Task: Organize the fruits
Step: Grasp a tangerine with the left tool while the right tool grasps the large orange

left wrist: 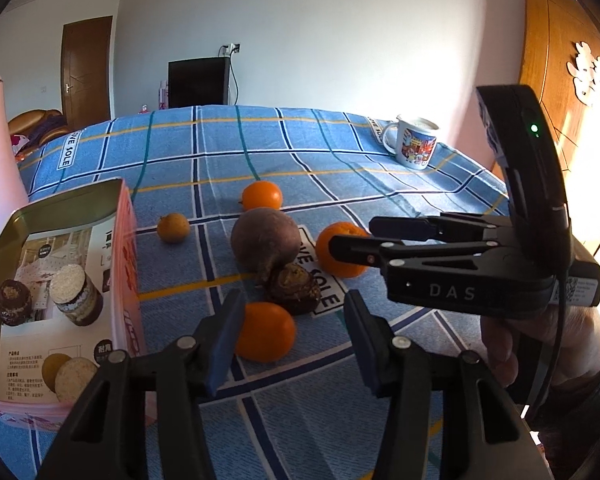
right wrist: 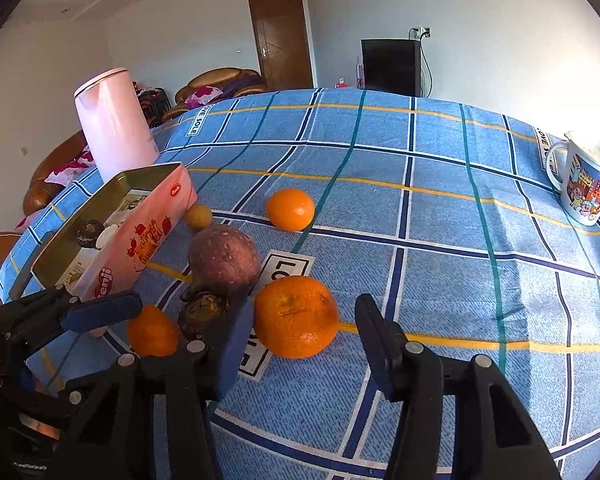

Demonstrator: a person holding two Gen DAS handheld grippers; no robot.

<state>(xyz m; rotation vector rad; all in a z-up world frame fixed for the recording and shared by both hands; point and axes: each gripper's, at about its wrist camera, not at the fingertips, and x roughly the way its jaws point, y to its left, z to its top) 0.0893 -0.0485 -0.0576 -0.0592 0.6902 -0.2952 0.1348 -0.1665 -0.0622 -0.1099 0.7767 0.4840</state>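
Fruits lie on a blue checked cloth. In the left wrist view my left gripper (left wrist: 290, 336) is open and empty; a near orange (left wrist: 265, 332) sits by its left finger, just short of a dark brown fruit (left wrist: 294, 288) and a big purple fruit (left wrist: 266, 240). A far orange (left wrist: 262, 196) and a small yellow-brown fruit (left wrist: 173, 228) lie beyond. My right gripper (left wrist: 350, 236) is open at a third orange (left wrist: 336, 254). In the right wrist view my right gripper (right wrist: 300, 344) is open around that orange (right wrist: 296, 316). The left gripper (right wrist: 100, 308) shows at left.
An open pink tin (left wrist: 126, 240) at the left holds several small dark and pale fruits (left wrist: 76, 294); it also shows in the right wrist view (right wrist: 140, 236). A pink kettle (right wrist: 114, 124) stands behind it. A printed mug (right wrist: 584, 182) stands at the far right.
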